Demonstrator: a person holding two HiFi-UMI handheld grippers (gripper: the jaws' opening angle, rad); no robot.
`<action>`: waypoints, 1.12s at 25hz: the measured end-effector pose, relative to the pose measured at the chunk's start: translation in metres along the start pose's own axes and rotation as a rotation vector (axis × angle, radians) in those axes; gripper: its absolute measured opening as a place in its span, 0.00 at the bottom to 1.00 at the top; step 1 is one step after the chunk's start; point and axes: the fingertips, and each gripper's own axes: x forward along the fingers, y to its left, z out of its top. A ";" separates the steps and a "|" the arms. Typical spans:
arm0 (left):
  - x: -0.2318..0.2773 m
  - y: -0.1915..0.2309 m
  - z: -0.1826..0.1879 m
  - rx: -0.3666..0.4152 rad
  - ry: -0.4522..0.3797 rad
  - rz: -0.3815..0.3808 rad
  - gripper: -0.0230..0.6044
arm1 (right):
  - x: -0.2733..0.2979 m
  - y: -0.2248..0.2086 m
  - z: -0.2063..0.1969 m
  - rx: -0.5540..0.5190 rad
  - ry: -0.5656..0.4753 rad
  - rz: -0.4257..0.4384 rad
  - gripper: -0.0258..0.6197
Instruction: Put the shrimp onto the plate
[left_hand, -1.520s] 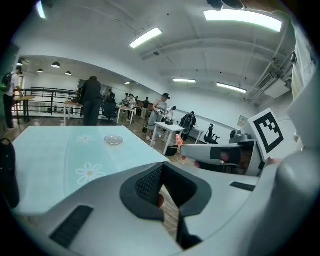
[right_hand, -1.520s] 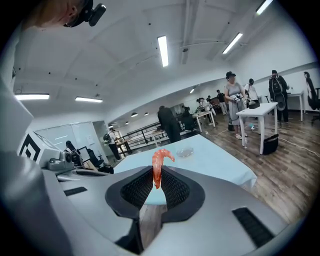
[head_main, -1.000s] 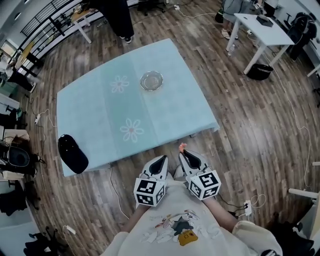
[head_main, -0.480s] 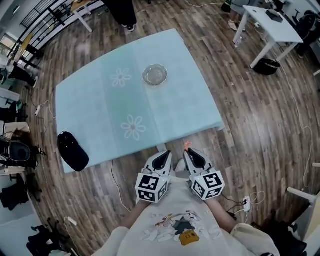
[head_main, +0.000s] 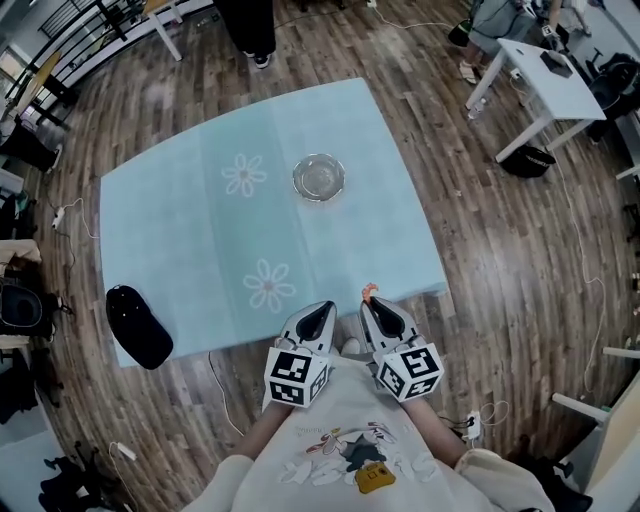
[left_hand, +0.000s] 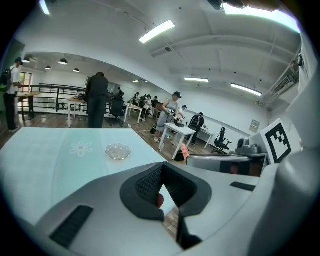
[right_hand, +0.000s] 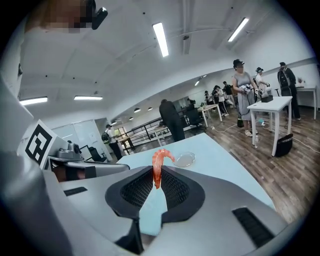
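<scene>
An orange-pink shrimp (right_hand: 159, 165) sticks up from between the jaw tips of my right gripper (right_hand: 156, 172), which is shut on it. In the head view the shrimp (head_main: 368, 291) hangs just at the near edge of the light blue table (head_main: 180, 230), with the right gripper (head_main: 370, 303) below it. A clear glass plate (head_main: 319, 178) sits past the table's middle, far ahead of both grippers, and shows in the gripper views too, as the plate (right_hand: 184, 159) and the plate (left_hand: 118, 151). My left gripper (head_main: 322, 316) is beside the right one, shut with nothing in it.
A black cap (head_main: 138, 325) lies on the table's near left corner. Someone stands at the far side (head_main: 245, 25). A white desk (head_main: 545, 70) and a black bin (head_main: 528, 160) stand off to the right on the wooden floor. Cables lie around the table.
The table has drawn nearer in the head view, and the shrimp now sits at its near edge. Both grippers keep their hold and stay side by side.
</scene>
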 end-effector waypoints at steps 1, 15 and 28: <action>0.004 0.007 0.007 0.004 -0.006 -0.003 0.05 | 0.008 -0.001 0.007 -0.005 -0.003 -0.001 0.14; 0.049 0.068 0.059 0.023 -0.019 -0.038 0.05 | 0.083 -0.012 0.052 -0.015 -0.011 -0.015 0.14; 0.091 0.078 0.080 -0.031 -0.027 0.082 0.05 | 0.121 -0.053 0.075 -0.058 0.057 0.087 0.14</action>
